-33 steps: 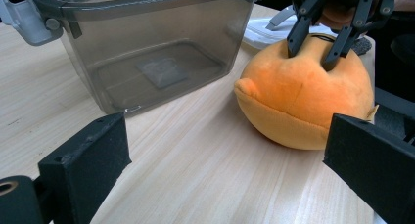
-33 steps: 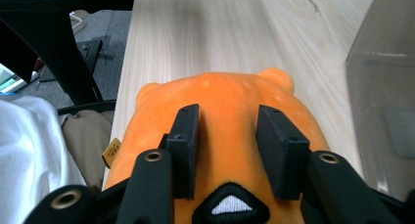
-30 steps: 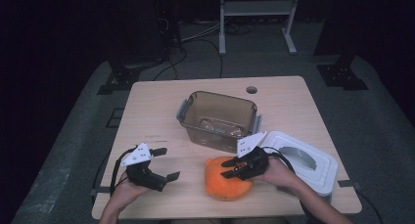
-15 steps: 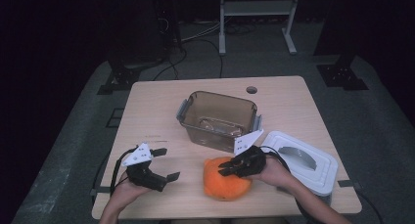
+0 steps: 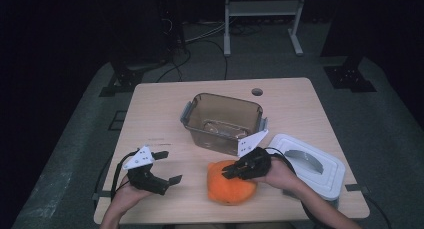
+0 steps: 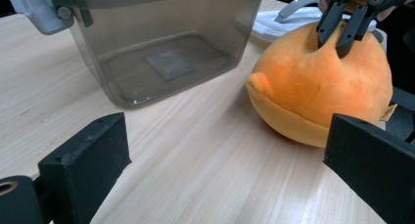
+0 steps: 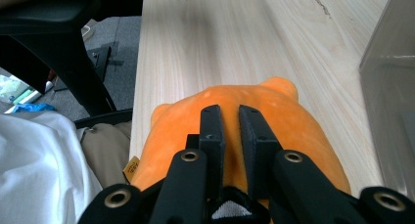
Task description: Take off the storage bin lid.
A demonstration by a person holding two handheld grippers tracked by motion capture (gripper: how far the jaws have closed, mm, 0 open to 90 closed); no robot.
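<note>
the right gripper (image 5: pixel 231 172) has its jaws nearly closed, pinching a fold on top of the orange plush toy (image 5: pixel 229 182); the left gripper (image 5: pixel 167 167) rests wide open, holding nothing; the toy is round and soft, perhaps with a small ear, at the near edge of the wooden table (image 5: pixel 160 109), in front of the clear bin (image 5: pixel 222 121); beyond, a dark room.

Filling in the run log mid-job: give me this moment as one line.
right gripper: shut on orange plush toy, pinching its top | left gripper: open, holding nothing | clear bin: open | white lid: on table
</note>
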